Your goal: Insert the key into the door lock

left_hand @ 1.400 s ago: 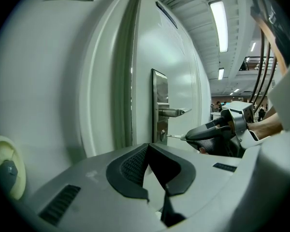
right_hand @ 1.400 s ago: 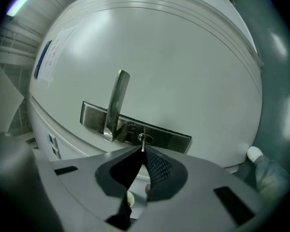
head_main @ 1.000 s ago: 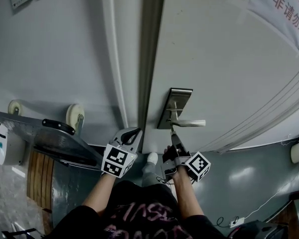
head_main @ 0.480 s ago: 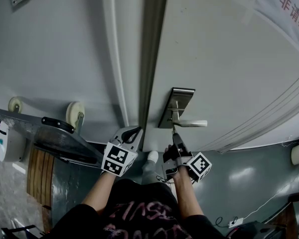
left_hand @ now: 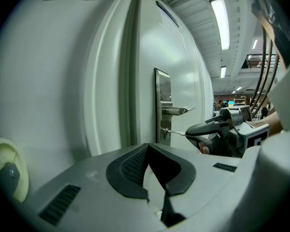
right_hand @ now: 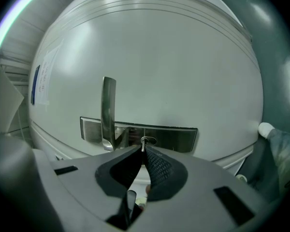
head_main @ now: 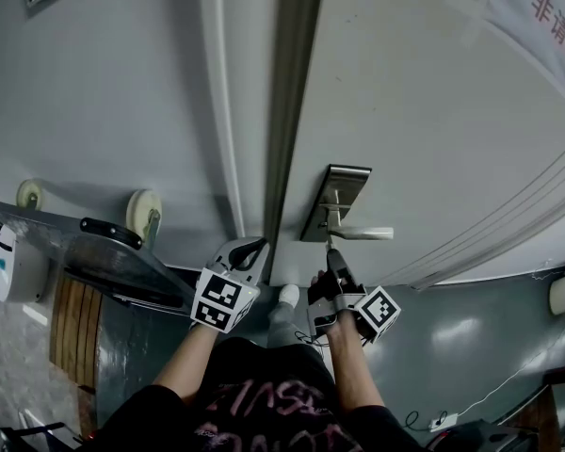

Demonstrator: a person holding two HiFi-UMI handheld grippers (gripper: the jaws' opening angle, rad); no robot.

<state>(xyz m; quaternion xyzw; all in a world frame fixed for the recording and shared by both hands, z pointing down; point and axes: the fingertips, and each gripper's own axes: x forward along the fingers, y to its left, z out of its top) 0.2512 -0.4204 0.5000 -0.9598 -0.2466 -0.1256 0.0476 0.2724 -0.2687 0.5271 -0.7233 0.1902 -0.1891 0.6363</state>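
– Right gripper (right_hand: 142,151) first: we see its two black ribbed jaws pressed together on the small silver metal key (right_hand: 143,144), with the blade sticking out past their tips.

– And where does the key sit against the lock?

– Its tip is at the round keyhole cylinder (right_hand: 146,140), either touching it or just entered; we cannot tell how deep. In the left gripper view the key shows as a thin, level line from the jaw tips to the cylinder, so its long axis looks square to the door face.

– So which way do we push?

– Straight ahead along that axis, we judge, away from us and into the door. The cylinder lies dead in front of the gripper, not off to either side. It sits at the lower end of the brushed steel lock plate (head_main: 334,201), just under the silver lever handle (head_main: 365,234), which juts to our right across the white door (head_main: 433,111).

– Could the handle get in our way?

– We think not, since it sits above the key's line. Tilt is the greater risk: a slanted blade would likely bind.

– And our other hand?

– Our left gripper (head_main: 249,247) hangs near the door's edge, left of the lock and well apart from the key. Its jaws are closed on nothing. The right gripper is the nearer one, and the push falls to it.
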